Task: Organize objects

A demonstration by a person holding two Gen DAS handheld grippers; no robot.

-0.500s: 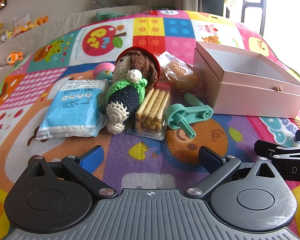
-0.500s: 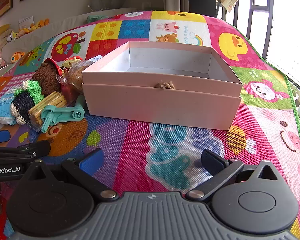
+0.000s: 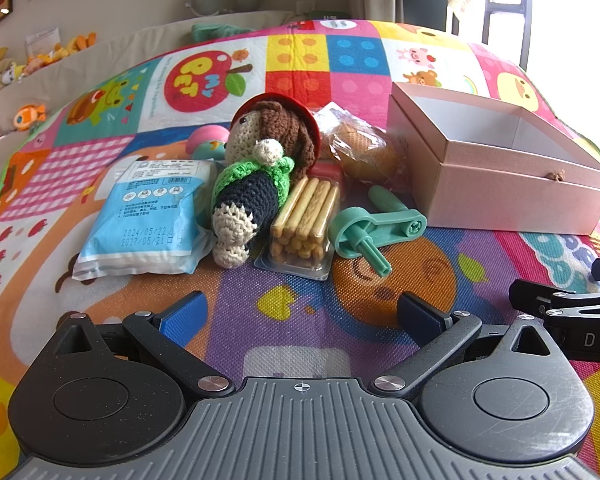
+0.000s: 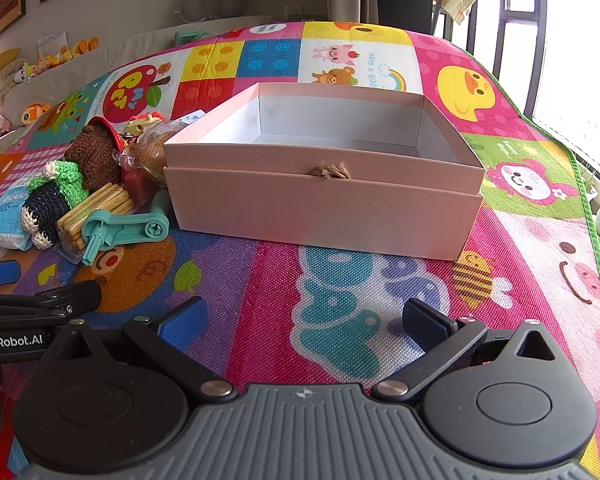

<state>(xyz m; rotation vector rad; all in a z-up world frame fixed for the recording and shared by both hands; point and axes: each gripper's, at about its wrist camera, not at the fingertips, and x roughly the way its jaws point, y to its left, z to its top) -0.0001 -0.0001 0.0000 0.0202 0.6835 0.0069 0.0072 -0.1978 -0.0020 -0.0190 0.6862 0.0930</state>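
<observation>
An open pink box [image 4: 324, 200] stands empty on the play mat; it also shows in the left wrist view [image 3: 500, 184]. Left of it lies a pile: a crochet doll [image 3: 256, 176], a tray of biscuit sticks [image 3: 306, 220], a teal plastic crank toy [image 3: 374, 232], a blue-white packet [image 3: 148, 220], a wrapped bun [image 3: 360, 148] and a pink-teal ball [image 3: 210, 142]. My left gripper [image 3: 300, 316] is open and empty, short of the pile. My right gripper [image 4: 304, 320] is open and empty, short of the box front.
The colourful play mat [image 4: 340, 304] covers the surface; its green edge [image 4: 596, 240] runs along the right by a window. Soft toys [image 3: 32, 60] line a ledge at the back left. The right gripper's finger [image 3: 560, 304] shows at the left wrist view's right edge.
</observation>
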